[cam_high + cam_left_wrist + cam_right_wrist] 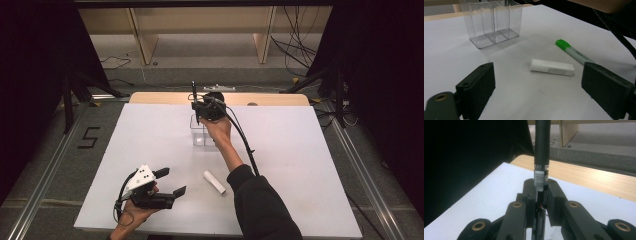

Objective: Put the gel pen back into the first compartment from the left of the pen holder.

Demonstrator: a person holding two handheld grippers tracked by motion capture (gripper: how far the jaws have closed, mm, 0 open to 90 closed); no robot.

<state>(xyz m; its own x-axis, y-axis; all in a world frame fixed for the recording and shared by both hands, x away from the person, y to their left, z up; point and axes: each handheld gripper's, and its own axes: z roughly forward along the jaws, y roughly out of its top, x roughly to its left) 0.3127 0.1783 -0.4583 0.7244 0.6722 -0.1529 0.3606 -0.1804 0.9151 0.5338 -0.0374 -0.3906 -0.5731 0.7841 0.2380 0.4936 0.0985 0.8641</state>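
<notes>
Pen, black and held upright, is seen at the upper centre of the high view, clamped between the jaws of the right gripper directly over the clear organizer. In the right gripper view the barrel is pinched near its labelled band, with the jaws clenched tight on it. For the step to be done well, the tip should be lined up over one compartment, lowered straight, and released only once the walls guide it; which compartment lies beneath cannot quite be told, as the hand covers it. Lower in the frame, a white tube lies on the white table, and a green highlighter is seen beside it. At lower left, the left gripper is held released, nothing between its jaws.
</notes>
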